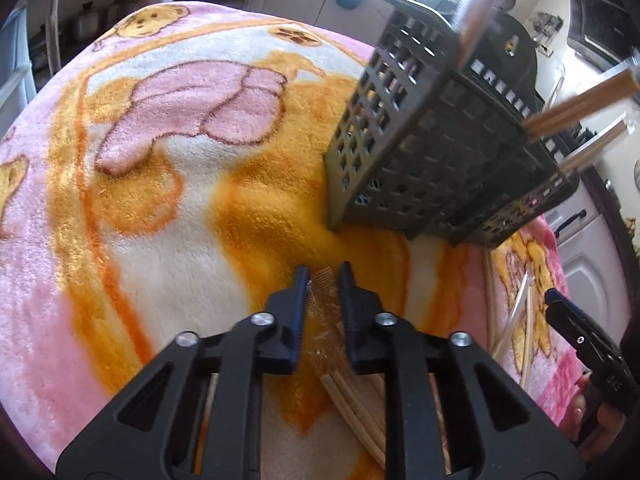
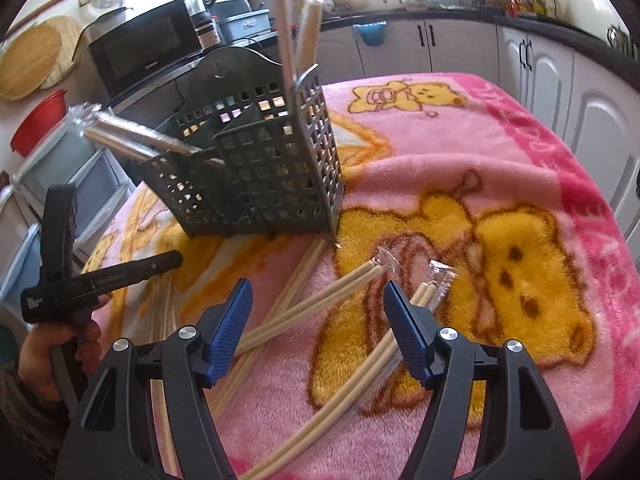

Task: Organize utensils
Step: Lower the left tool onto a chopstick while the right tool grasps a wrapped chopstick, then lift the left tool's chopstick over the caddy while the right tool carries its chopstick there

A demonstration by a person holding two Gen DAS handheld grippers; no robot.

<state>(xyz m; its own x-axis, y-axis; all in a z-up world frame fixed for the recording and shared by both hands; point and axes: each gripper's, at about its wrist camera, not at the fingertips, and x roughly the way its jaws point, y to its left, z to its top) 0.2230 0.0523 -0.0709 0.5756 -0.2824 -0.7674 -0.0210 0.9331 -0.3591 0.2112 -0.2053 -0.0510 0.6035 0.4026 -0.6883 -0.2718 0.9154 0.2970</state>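
A dark grid-walled utensil basket [image 1: 420, 152] [image 2: 264, 168] stands on a pink and yellow teddy-bear blanket [image 1: 160, 200] [image 2: 520, 160], with wrapped chopsticks [image 1: 576, 108] [image 2: 132, 136] sticking out of it. My left gripper [image 1: 323, 270] is shut on a clear-wrapped pack of chopsticks [image 1: 320, 300] lying in front of the basket. In the right wrist view, the right gripper [image 2: 316, 292] is open above the blanket. One wrapped pale pair [image 2: 320, 300] lies between and below its fingers, and another [image 2: 400, 332] lies by its right finger. A bare wooden pair [image 2: 296, 280] runs toward the basket.
The left gripper [image 2: 174, 259] and the hand holding it show at the left of the right wrist view. The right gripper [image 1: 560, 304] shows at the right edge of the left view. A microwave [image 2: 148, 52], a red bowl [image 2: 40, 120] and white cabinets [image 2: 580, 92] surround the table.
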